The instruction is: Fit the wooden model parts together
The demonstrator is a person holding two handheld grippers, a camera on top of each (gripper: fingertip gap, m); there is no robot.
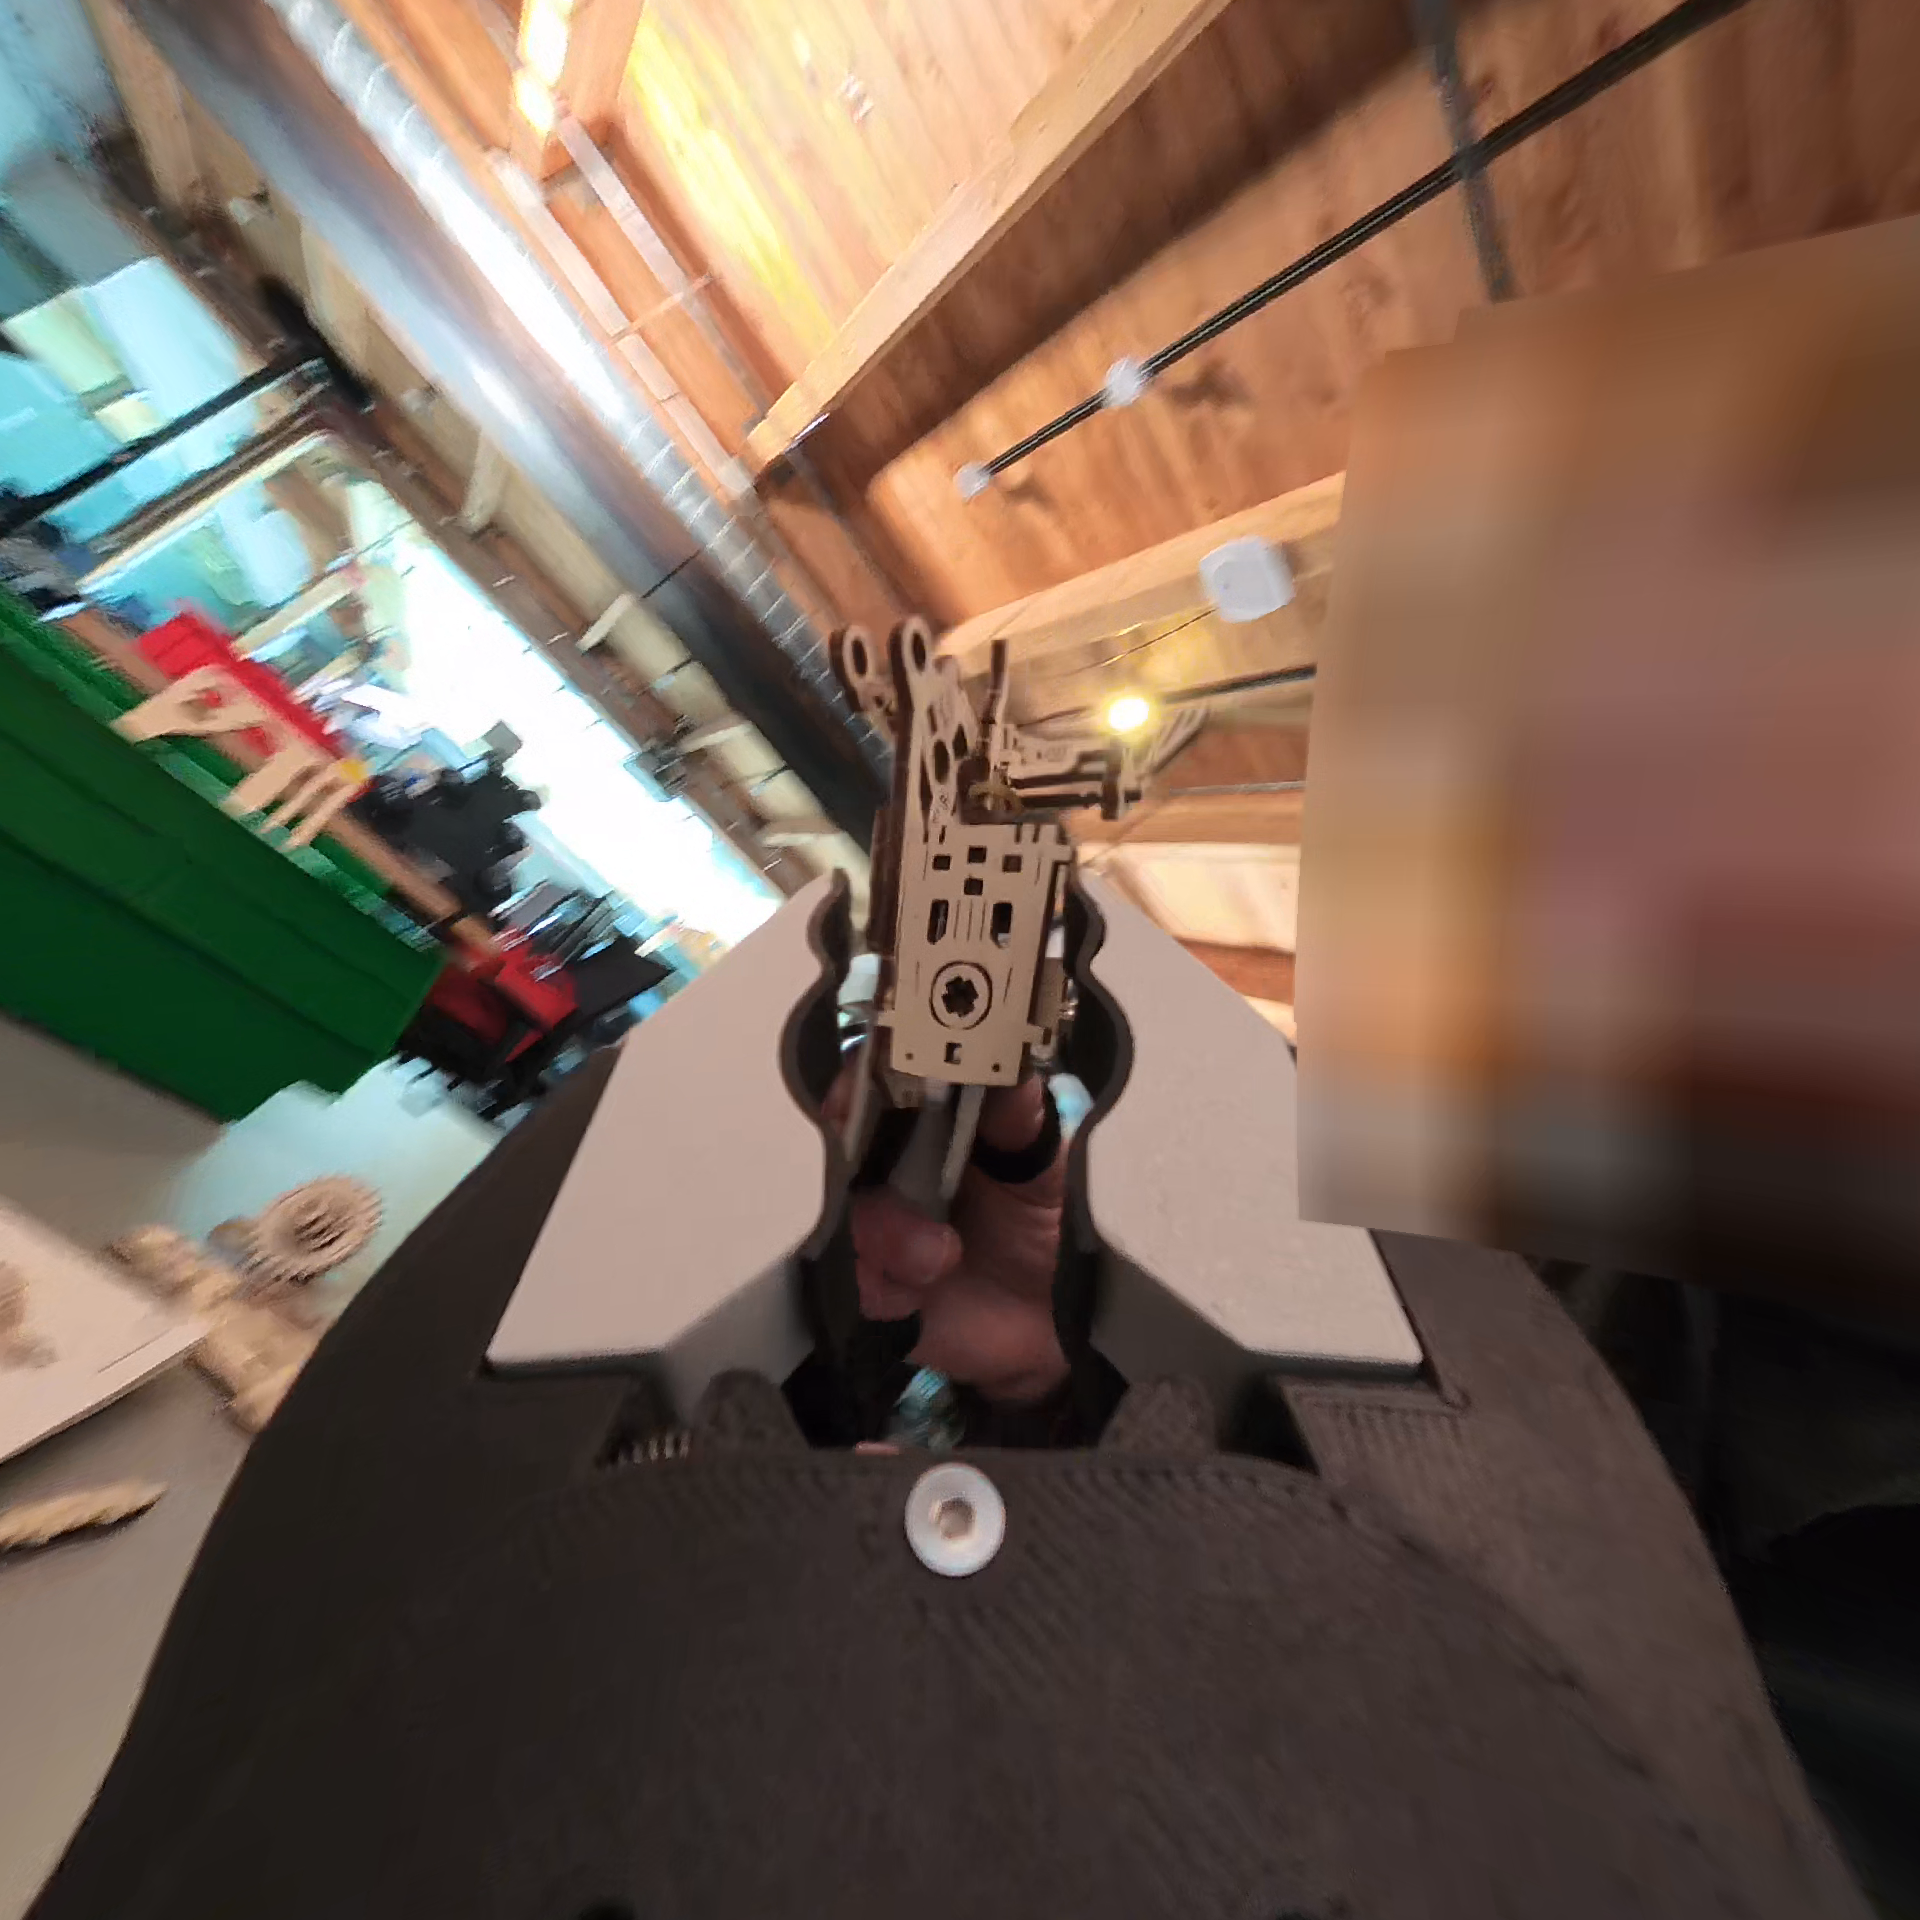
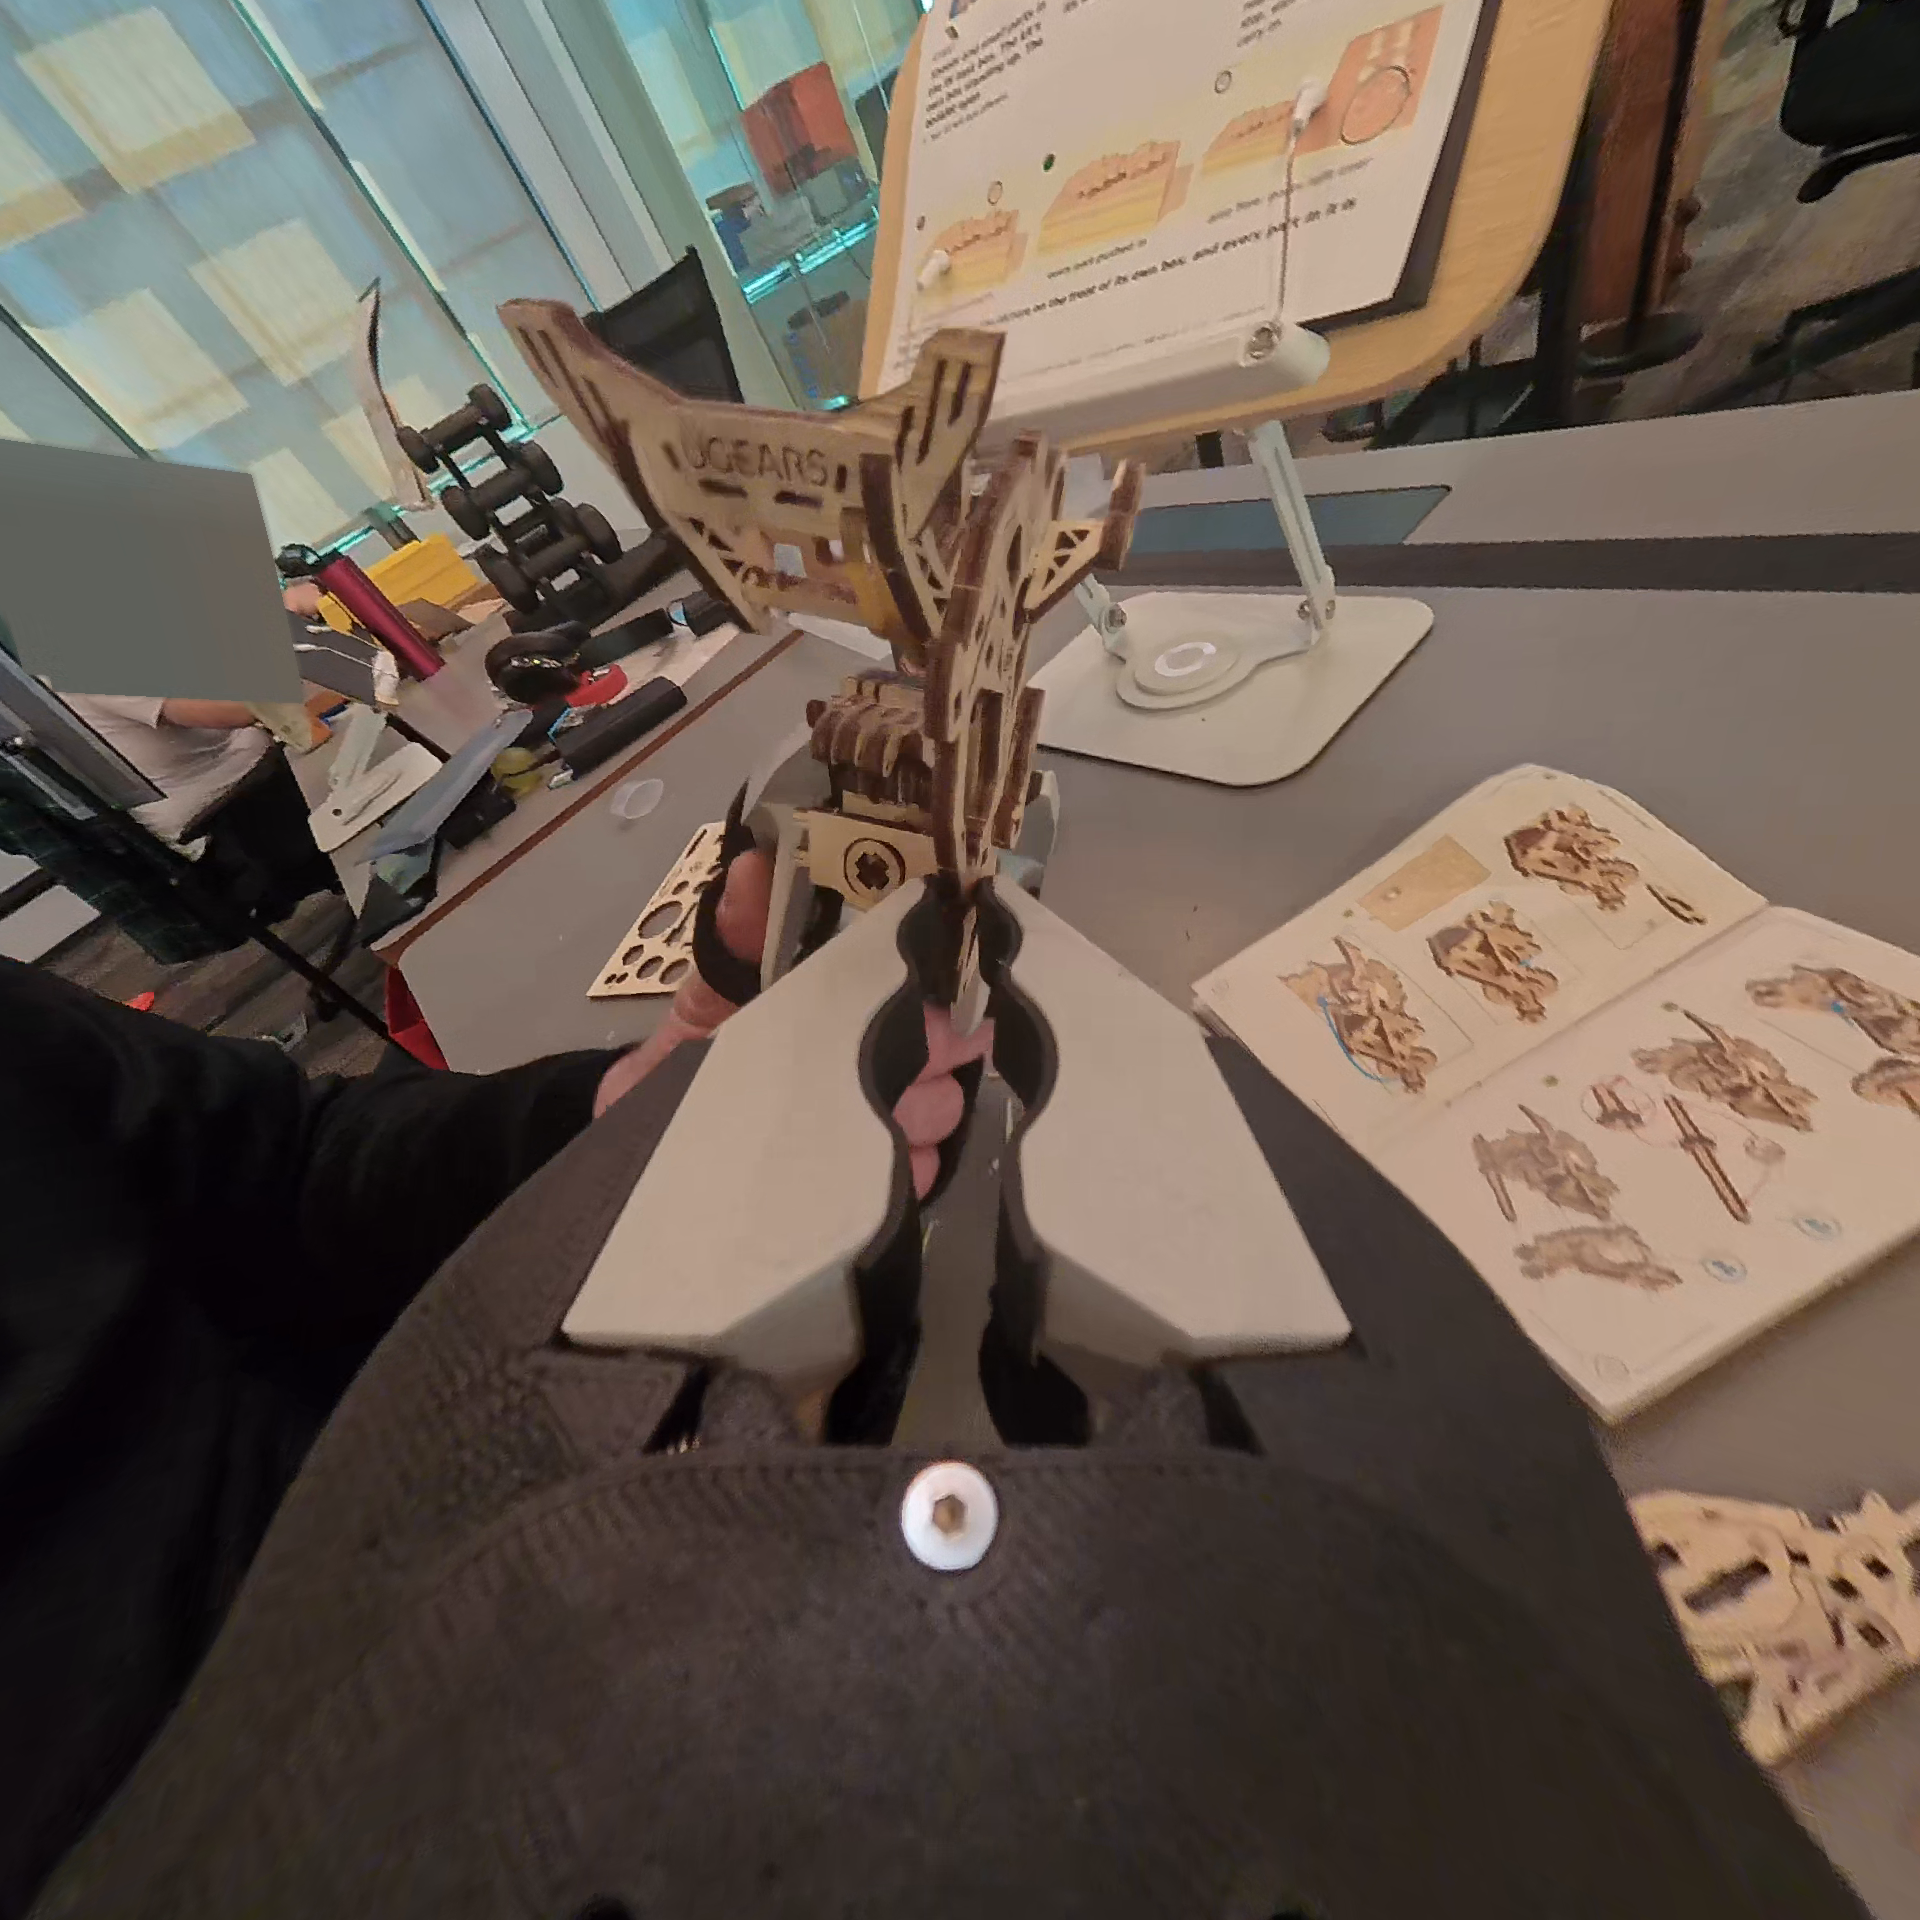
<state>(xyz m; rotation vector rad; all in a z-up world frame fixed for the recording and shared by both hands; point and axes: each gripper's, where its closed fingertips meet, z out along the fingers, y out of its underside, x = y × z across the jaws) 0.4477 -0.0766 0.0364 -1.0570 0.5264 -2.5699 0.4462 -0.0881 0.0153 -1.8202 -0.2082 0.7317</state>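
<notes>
Here both claws, left claw [image 1: 961, 940] and right claw [image 2: 961, 940], clamp the lettered wooden model [image 2: 831, 540].

A: From where is the left wrist view looking?

B: It is sitting just behind the left gripper [image 1: 961, 914], tilting steeply upward past the wooden model [image 1: 961, 914] toward the wooden ceiling [image 1: 1091, 312], very near the model.

A: And the right wrist view?

B: It is looking forward and down over the right gripper [image 2: 956, 935] across the grey table [image 2: 1558, 707] and the open booklet [image 2: 1558, 1070]. Both views are sharing the model [image 2: 894, 582], each from a close range.
</notes>
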